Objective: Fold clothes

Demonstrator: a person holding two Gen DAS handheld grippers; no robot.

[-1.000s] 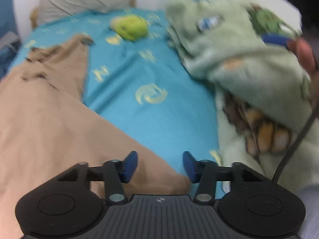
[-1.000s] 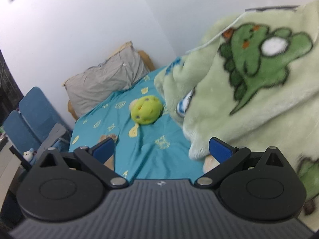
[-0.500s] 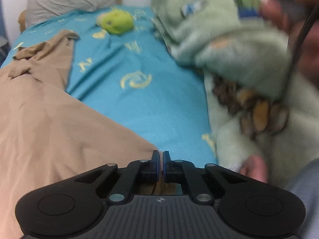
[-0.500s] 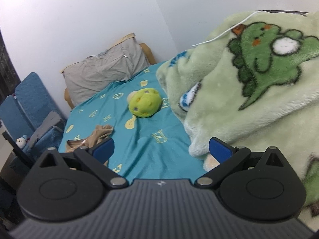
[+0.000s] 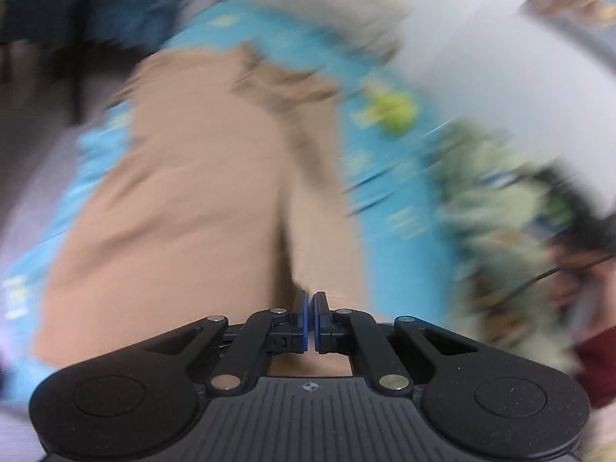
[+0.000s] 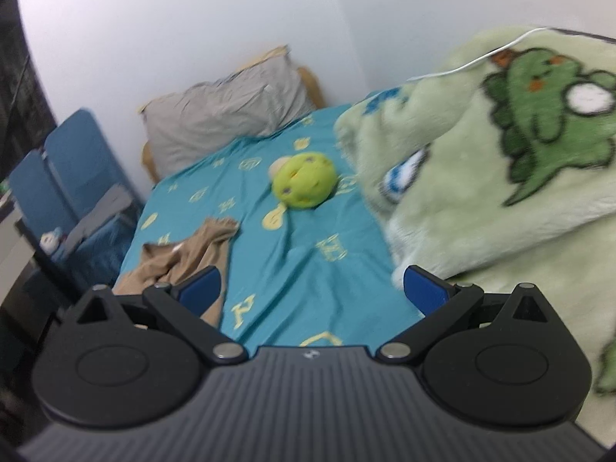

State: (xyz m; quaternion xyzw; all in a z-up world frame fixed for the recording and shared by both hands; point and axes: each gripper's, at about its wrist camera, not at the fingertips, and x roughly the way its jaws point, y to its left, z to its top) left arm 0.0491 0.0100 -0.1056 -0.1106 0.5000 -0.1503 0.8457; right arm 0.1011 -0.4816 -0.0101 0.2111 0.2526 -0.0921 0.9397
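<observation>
While the tan garment (image 5: pixel 200 200) lies spread in a long, mostly flat strip on the bed (image 6: pixel 308 269), its near edge is clamped between the fingers (image 5: pixel 302 319) of the left gripper (image 5: pixel 309 321), which are closed tight on a pinch of the fabric. A crease runs up the cloth from the grip point, which suggests that the near edge is lifted off the teal sheet. The left wrist view is heavily blurred, so finer detail of the grip cannot be confirmed.

The right gripper (image 6: pixel 312 288) has its fingers spread wide and grasps nothing. It hangs above the bed, pointing toward the far end, with the far end of the garment just beside its left finger in the right wrist view. That far end is bunched and wrinkled, not yet smoothed.

Status, as a judgement: the fold is at an early stage. One edge is secured; no completed fold layer is visible, and the garment shows at full length. Remaining work appears to be to carry the held edge over the body of the cloth, flatten the crumpled far end, and complete further folds.

A green blanket (image 6: pixel 500 161), a round green plush toy (image 6: pixel 304 184) and a grey pillow (image 6: pixel 227 115) also occupy the bed, apart from the garment.
</observation>
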